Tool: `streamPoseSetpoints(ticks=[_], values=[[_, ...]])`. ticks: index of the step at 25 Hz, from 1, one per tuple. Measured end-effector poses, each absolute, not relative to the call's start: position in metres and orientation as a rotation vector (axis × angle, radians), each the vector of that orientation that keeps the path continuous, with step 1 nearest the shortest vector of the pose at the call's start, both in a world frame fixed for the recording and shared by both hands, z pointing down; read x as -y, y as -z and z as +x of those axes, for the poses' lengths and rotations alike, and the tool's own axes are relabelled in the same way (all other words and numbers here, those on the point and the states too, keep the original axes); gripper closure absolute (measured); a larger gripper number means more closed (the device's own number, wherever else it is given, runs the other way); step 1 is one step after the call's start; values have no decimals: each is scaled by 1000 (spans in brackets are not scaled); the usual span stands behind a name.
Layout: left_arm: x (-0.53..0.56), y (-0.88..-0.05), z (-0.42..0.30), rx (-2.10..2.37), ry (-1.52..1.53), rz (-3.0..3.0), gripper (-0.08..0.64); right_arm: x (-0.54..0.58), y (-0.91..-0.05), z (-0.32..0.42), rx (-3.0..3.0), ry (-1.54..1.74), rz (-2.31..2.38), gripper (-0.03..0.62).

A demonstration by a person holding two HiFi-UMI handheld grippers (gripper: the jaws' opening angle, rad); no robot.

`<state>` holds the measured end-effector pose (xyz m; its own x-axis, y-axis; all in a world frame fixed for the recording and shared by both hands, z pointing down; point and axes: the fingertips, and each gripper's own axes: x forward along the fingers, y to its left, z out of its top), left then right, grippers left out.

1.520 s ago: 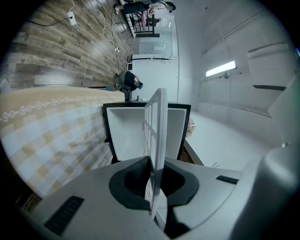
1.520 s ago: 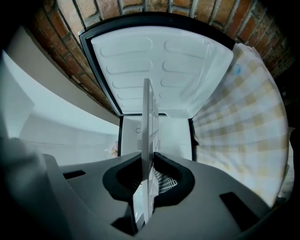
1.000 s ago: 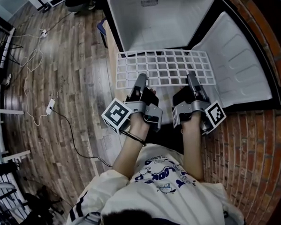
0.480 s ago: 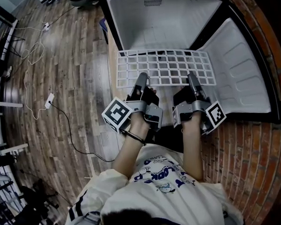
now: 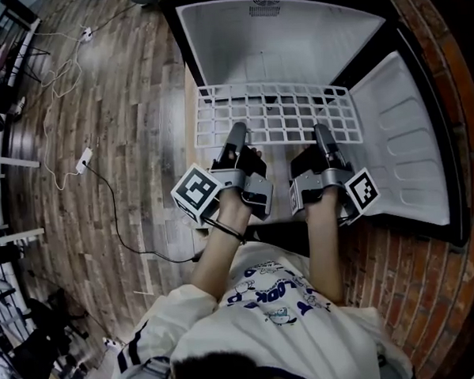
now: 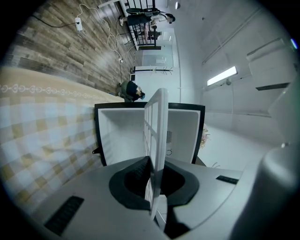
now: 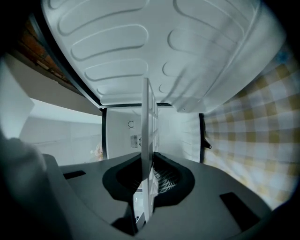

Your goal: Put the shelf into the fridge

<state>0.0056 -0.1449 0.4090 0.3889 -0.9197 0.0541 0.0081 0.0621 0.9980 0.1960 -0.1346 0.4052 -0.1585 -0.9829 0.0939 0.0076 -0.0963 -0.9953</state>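
Above wood floor (image 5: 124, 151), left gripper (image 5: 237, 132) and right gripper (image 5: 323, 131) fingers clamped on shelf (image 5: 276, 111), fridge (image 5: 277, 40) open

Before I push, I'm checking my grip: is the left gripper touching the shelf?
Touching. In the left gripper view the left gripper has its jaws clamped on the shelf.

Fridge (image 5: 277, 40): ahead, open. Door (image 5: 401, 152): swung out to its right. Shelf (image 5: 277, 115): flat across the fridge's front opening. Left hand-held gripper (image 5: 238, 132): clamped on shelf's near edge, left part. Right hand-held gripper (image 5: 323, 133): same edge, right part. Power strip (image 5: 83, 159): on floor (image 5: 130, 111), well left.
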Motion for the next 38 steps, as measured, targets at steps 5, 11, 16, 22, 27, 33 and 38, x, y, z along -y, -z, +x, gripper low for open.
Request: streamPoseSetpoints(ticks=[5,11,16,22,27,33,38], values=[[170,-409,13,948,896,1298,523,165,-405,203,-1280,1431,-1168,540],[207,-424,25,963,906,1292,524,206,-423,215,-1275,1452,-1159,540],[227,-418,23,962,927,1282,523,225,-420,212,-1275,1467,-1157,540],[224,-414,20,976,922,1294,523,222,-414,210,-1278,1474,-1132,540],[231,-412,21,952,949,1297,523,228,-415,210,-1276,1479,-1118,540],[232,-407,22,938,952,1313,523,227,-411,210,-1274,1471,-1113,540],[234,-406,22,926,962,1323,523,227,-412,210,-1276,1469,-1107,540]])
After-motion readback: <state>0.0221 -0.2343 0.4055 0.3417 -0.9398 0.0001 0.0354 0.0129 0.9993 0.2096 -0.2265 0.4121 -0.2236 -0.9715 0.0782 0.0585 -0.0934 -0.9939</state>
